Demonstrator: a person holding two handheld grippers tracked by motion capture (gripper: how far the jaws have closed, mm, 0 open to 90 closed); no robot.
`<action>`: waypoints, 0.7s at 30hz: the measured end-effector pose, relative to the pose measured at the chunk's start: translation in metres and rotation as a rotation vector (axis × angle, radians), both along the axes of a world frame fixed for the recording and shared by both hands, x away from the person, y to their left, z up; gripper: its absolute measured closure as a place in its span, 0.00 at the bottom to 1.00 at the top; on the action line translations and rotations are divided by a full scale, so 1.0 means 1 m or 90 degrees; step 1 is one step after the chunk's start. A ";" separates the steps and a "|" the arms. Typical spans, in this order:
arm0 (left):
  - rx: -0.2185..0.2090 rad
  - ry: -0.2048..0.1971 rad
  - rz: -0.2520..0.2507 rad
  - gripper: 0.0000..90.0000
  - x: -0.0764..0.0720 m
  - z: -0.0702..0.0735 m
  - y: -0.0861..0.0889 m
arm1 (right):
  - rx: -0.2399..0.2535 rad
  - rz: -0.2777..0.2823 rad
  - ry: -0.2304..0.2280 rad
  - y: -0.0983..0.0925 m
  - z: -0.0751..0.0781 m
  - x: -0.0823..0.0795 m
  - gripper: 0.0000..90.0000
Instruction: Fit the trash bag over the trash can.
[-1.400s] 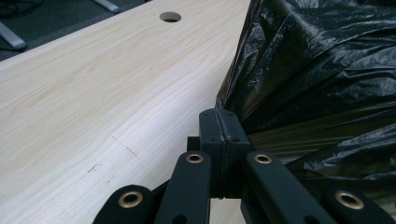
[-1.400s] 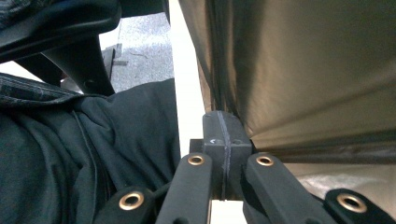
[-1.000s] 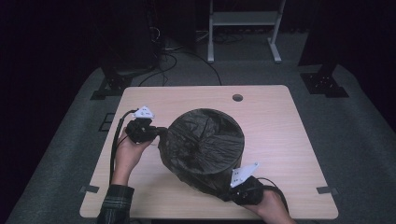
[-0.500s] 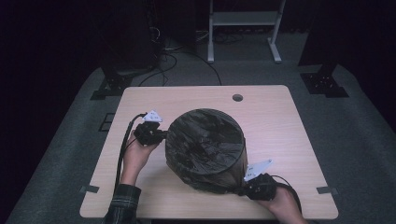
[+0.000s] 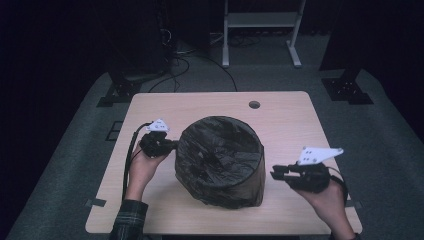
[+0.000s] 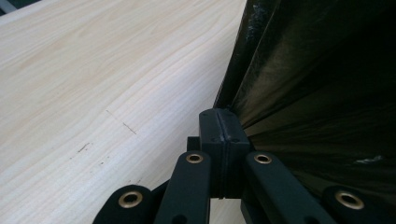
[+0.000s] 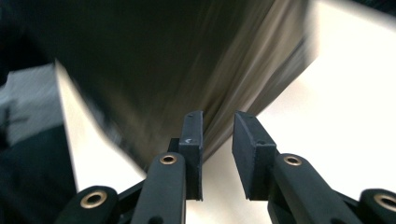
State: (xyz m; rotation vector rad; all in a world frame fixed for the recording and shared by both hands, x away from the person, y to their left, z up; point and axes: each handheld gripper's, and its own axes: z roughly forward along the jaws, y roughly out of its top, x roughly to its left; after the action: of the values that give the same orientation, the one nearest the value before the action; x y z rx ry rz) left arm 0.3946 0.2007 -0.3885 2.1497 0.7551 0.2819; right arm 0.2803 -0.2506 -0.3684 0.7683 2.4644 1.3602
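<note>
- Left gripper [image 5: 167,146] I keep clamped on the crinkled black plastic bag [image 5: 220,160] at mid-table
- Right gripper [image 5: 281,173], jaws just parted, empty, hangs beside the bag over bare pale wood table [image 5: 290,120]

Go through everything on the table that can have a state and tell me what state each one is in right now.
Black plastic bag: stretched over a round bin, which stands on the table, mouth covered.
Left gripper: shut, pinching the bag's film at the bin's side.
Right gripper: open, jaws have just been opening, nothing between them, off the bag beside the bin.
</note>
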 end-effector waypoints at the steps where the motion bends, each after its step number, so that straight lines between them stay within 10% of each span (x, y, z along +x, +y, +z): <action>1: -0.002 -0.001 0.000 1.00 0.000 0.000 0.000 | 0.005 -0.012 -0.017 -0.001 0.012 0.002 0.81; 9: -0.001 -0.001 -0.003 1.00 0.001 0.000 -0.001 | 0.060 -0.017 -0.054 0.022 0.076 0.047 0.69; 16: -0.007 -0.005 -0.004 1.00 0.000 0.000 -0.001 | 0.032 -0.032 -0.011 0.060 0.064 0.094 0.62; 21: -0.005 -0.008 0.003 1.00 0.002 -0.001 0.001 | 0.057 -0.027 -0.012 0.063 0.056 0.104 0.89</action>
State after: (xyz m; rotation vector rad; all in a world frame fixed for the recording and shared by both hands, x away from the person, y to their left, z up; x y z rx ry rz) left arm 0.3964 0.2015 -0.3900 2.1363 0.7535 0.2945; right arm 0.3841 -0.1881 -0.3123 0.8193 2.3729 1.4645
